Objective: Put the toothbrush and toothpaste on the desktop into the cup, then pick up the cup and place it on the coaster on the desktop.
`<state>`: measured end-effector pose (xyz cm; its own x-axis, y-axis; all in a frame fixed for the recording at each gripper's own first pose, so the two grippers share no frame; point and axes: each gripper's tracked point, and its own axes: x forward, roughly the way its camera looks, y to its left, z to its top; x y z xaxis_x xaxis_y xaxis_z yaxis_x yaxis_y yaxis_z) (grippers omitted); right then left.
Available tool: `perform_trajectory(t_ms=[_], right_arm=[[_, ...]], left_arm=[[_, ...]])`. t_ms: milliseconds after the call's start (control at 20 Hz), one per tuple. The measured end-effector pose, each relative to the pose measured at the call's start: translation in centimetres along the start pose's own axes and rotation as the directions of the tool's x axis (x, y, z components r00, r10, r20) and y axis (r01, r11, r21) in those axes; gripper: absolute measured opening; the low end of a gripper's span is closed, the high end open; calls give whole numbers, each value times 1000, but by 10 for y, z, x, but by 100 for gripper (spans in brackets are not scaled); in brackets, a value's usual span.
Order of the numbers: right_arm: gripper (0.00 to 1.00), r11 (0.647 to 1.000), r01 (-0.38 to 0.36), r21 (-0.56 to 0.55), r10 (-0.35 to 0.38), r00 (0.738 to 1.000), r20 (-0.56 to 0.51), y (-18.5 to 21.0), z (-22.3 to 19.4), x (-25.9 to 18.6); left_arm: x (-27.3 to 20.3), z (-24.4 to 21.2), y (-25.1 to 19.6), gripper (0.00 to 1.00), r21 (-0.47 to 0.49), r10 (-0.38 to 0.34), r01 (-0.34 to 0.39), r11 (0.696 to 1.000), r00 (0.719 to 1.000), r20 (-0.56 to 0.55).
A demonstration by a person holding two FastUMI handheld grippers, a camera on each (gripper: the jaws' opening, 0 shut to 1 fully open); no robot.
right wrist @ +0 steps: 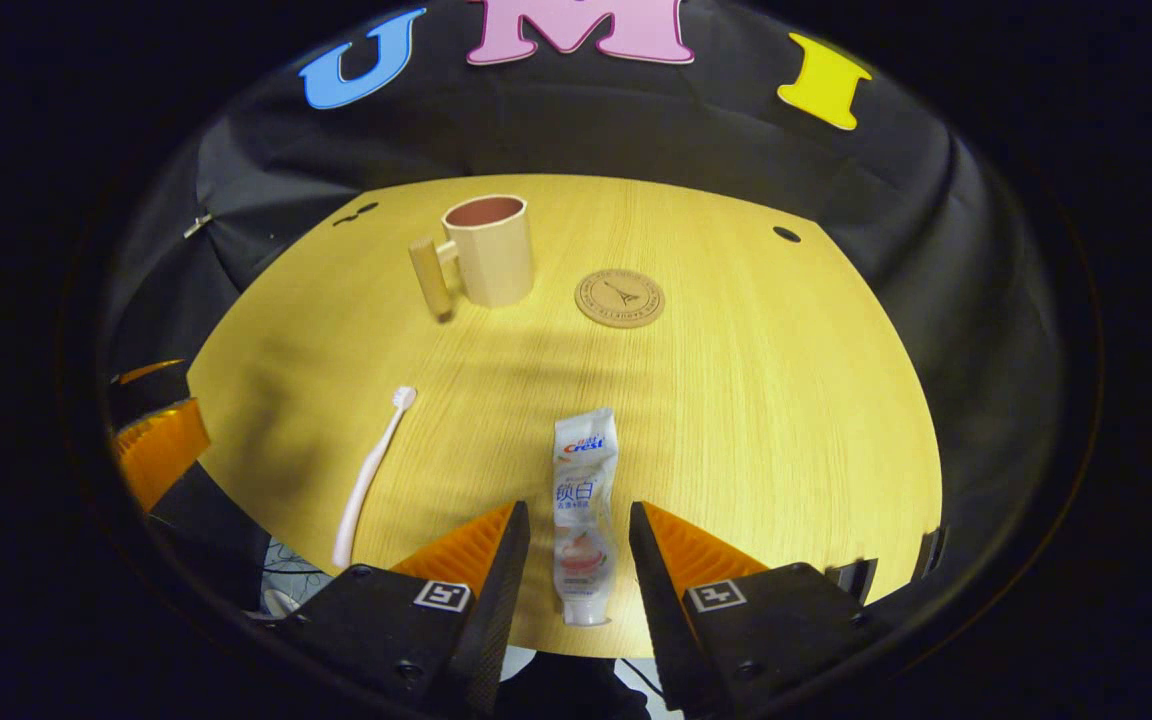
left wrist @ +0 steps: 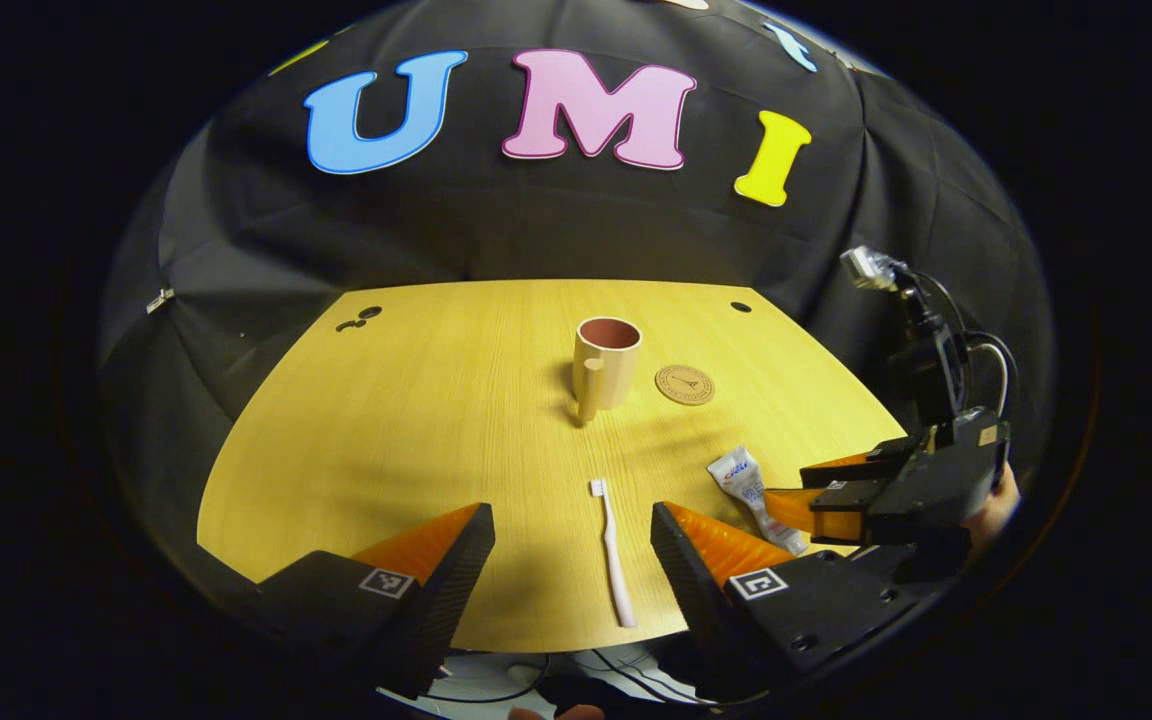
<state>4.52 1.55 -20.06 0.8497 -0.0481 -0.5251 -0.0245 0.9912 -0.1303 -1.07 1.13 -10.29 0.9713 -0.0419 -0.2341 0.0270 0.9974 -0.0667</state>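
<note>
While the toothbrush (left wrist: 613,550) lies flat on the yellow wooden table (left wrist: 416,440) near its front edge, bristles pointing toward the far side, the left gripper (left wrist: 573,560) hangs above it with its two fingers spread wide, one on each side of the handle and touching nothing. In the right gripper view the toothbrush (right wrist: 368,478) sits to the left of the toothpaste (right wrist: 583,510), the two well apart. The toothpaste tube lies flat too, its cap at the near edge and its crimped end pointing away. The right gripper (right wrist: 578,560) is open, with its fingers either side of the tube's cap end, close to it but not pressing on it. From the left gripper view, the right gripper (left wrist: 794,490) shows at the right, just beside the toothpaste (left wrist: 751,490), with part of a hand (left wrist: 996,510) behind it. Farther back, near the middle of the table, the cup (left wrist: 604,362) stands upright and empty, its handle facing the near left. The round coaster (left wrist: 684,384) lies just to the right of the cup, apart from it and bare.
</note>
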Motion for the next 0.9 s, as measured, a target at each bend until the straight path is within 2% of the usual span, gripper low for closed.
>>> perform_trajectory(t_ms=[350,600,650,700,900], right_arm=[[66,994,48,-102,-57,994,-89,1,-14,31],[67,994,53,-92,-64,990,-123,1,-13,44],[66,995,48,-83,-59,990,-131,0,-13,48],[56,996,46,-71,-55,989,-138,1,-11,47],[48,1000,24,-7,-25,981,-193,3,-15,50]], left_arm=[[2,-15,9,98,-34,25,-26,999,999,-27],[4,-16,10,98,-32,31,-32,999,999,-28],[5,-16,10,98,-33,32,-33,999,999,-29],[6,-16,9,98,-35,33,-34,999,999,-30],[8,-17,9,98,-41,34,-36,999,999,-36]])
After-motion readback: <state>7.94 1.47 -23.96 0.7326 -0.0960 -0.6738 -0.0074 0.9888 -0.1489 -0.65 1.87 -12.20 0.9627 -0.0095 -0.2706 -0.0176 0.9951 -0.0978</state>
